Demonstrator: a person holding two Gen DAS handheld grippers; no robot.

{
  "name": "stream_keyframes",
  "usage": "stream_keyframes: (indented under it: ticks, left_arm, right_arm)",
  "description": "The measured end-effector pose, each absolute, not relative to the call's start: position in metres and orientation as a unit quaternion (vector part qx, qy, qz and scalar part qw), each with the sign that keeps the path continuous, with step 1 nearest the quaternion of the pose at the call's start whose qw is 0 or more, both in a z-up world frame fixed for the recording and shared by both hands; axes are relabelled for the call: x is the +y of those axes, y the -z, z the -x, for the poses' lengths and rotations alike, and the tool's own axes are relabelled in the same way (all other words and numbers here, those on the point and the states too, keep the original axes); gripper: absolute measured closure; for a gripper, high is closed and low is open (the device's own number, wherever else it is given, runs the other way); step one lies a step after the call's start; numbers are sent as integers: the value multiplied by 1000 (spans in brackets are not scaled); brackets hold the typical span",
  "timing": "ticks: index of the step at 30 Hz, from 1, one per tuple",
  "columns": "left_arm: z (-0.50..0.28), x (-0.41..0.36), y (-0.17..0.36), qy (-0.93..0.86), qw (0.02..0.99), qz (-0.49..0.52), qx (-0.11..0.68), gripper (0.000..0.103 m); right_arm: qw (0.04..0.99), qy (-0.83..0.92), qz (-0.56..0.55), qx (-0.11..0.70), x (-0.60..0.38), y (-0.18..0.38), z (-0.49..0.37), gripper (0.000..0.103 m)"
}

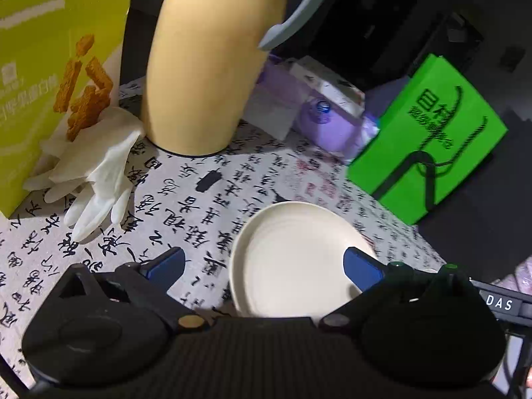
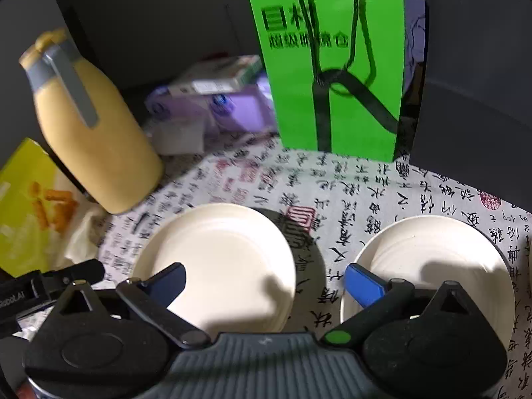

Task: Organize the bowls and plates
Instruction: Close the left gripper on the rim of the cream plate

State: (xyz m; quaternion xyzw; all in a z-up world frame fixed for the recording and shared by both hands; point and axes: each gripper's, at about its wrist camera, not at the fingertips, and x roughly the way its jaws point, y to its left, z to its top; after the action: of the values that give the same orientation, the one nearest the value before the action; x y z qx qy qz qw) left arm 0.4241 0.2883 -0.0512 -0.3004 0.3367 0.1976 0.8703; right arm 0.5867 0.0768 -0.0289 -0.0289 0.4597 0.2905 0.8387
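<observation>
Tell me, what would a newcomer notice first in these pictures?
The bright green bag at the back of the table stands out most. Next is the tall yellow jug on the left. Two cream dishes, a plate and a bowl, lie side by side on the calligraphy cloth in front of the open right claw.

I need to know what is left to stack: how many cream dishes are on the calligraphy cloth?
2. A cream plate lies in front of the yellow jug; a cream bowl sits to its right, before the green bag. Others may be out of view.
</observation>
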Motion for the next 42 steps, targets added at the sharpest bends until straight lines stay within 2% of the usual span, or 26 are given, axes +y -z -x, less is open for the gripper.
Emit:
stream_keyframes:
  ticks: [5,9,11,14,16,18,19,21,25,28,29,30,42]
  left_arm:
    - [-431,306,82,-195,853,330,353,0]
    - [-435,311,97,-183,851,334,363,0]
    - [-432,313,98,-186,854,333,353,0]
    - [-429,317,99,-186,859,338,336,0]
    - [-430,318,101,-180,860,340,336,4]
    - [-434,318,105,-173,858,339,344,16]
    - [-436,317,108,-172,857,339,348,19]
    - [-439,315,112,-173,858,331,353,25]
    - [-441,312,113,-163,861,325,355,39]
    - [-443,309,115,-158,860,321,363,65]
    - [-444,309,116,-154,858,324,367,82]
    - [-445,309,119,-151,855,328,373,90]
    - [-441,313,120,-165,853,333,367,93]
  right_arm:
    - [834,-282,45,473,86,46,-596,2]
    - [828,-276,51,486,94,58,-605,15]
    - [827,-271,58,490,98,64,-608,16]
    - [828,-258,65,493,103,72,-614,30]
    - [826,-252,61,500,104,79,-618,46]
    - [825,-246,59,506,106,84,-621,58]
    - [825,-244,59,507,107,86,-622,63]
    - [824,-244,59,508,108,89,-623,67]
    - [822,-242,55,513,110,91,-624,81]
    - [820,-238,46,519,108,95,-625,85]
    - [820,-240,40,518,107,95,-625,87]
    - [822,-239,36,517,106,94,-625,88]
    - [822,-234,-7,519,92,87,-617,95]
